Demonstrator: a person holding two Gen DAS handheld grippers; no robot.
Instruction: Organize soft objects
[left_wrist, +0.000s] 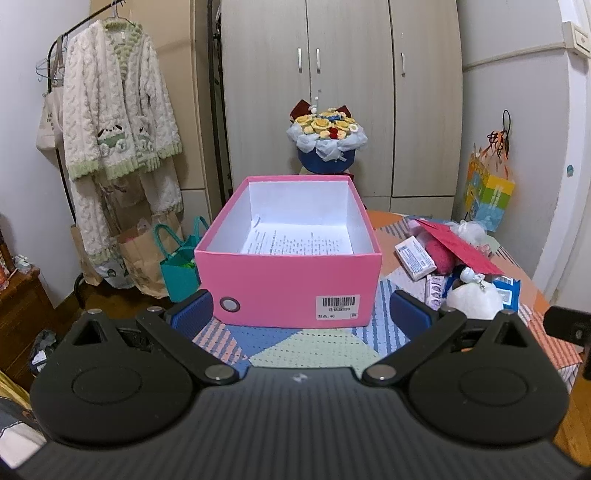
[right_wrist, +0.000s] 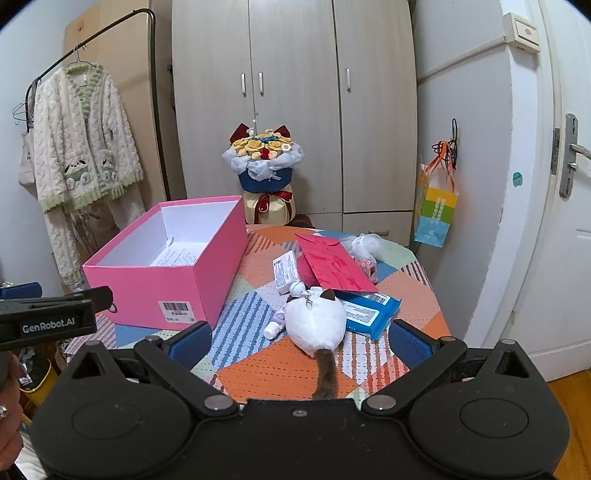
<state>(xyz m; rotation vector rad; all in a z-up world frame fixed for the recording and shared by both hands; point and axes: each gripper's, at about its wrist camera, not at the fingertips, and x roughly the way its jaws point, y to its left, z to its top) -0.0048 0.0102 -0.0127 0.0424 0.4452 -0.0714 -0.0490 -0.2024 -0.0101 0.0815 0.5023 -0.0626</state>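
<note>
Quilted table (right_wrist: 280, 373): plush cat (right_wrist: 314, 325) before hand-held gripper (right_wrist: 301, 341).

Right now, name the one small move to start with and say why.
Probably ease the right gripper forward and down around the white plush cat with the brown tail. It lies nearest, right between the open blue fingers, nothing is held yet, and the open pink cardboard box beside it holds only paper.

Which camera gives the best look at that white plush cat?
The right wrist view: the plush cat lies whole, just ahead of its open gripper. The left wrist view shows only part of it, off to the right.
</note>
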